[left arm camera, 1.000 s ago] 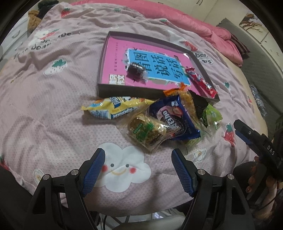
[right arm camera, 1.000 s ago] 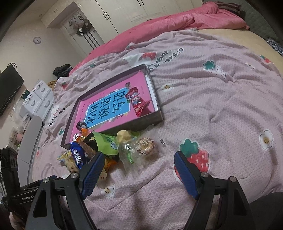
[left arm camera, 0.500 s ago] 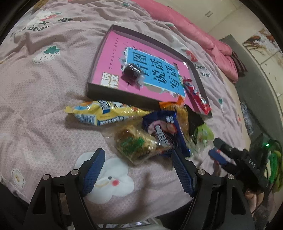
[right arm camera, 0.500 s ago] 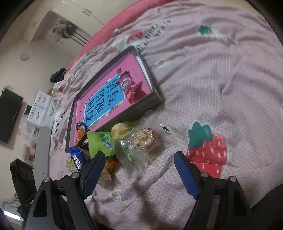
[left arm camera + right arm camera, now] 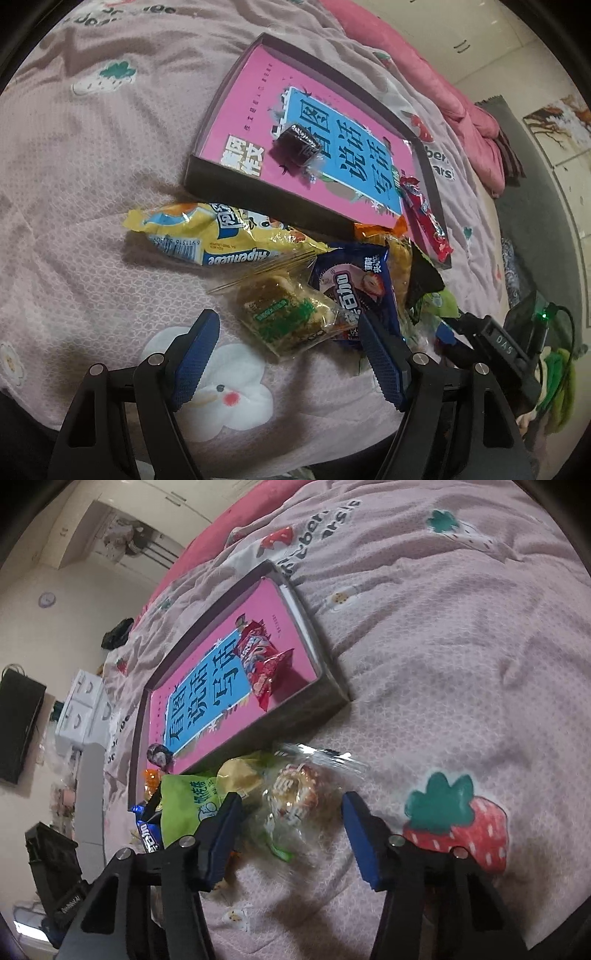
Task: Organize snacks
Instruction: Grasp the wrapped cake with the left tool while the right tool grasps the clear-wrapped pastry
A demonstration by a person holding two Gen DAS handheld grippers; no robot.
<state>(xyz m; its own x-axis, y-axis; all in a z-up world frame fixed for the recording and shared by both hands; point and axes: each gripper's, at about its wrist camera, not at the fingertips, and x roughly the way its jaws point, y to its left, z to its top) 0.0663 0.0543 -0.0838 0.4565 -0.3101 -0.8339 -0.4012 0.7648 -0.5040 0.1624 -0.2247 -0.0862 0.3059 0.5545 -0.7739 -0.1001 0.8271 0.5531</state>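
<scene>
Left tool (image 5: 286,354) wide open, empty, low over the bed (image 5: 92,177), fingers either side of the near end of the green cake pack (image 5: 288,317) but apart from it. Right tool (image 5: 291,827) also wide open, empty, fingers bracketing the clear cookie pack (image 5: 299,794), not gripping it yet.

Largest first: bed with pink printed quilt, carrying everything. Then the box (image 5: 258,195), shallow and dark-walled, pink and blue print on its floor, lying flat beyond the pile. Inside it only a dark wrapped sweet (image 5: 297,144) near the middle and a red pack (image 5: 424,218) along the right wall. Just outside its near wall, the loose heap: yellow pack (image 5: 207,236) on the left, blue pack (image 5: 354,291) overlapping the green cake pack, green bag (image 5: 188,801) and orange wrapper (image 5: 376,230) behind, all touching or overlapping.

Step in hand, by judgement: reaching for the next snacks, two already boxed, most still outside.

Next move calls for lowering each tool a little further, closing on the pack's body rather than its loose film edge, lifting clear of neighbours, carrying over the near wall and releasing on a bare patch of the box floor. Likely snag: slippery wrappers sliding, or a neighbouring pack dragged along.
</scene>
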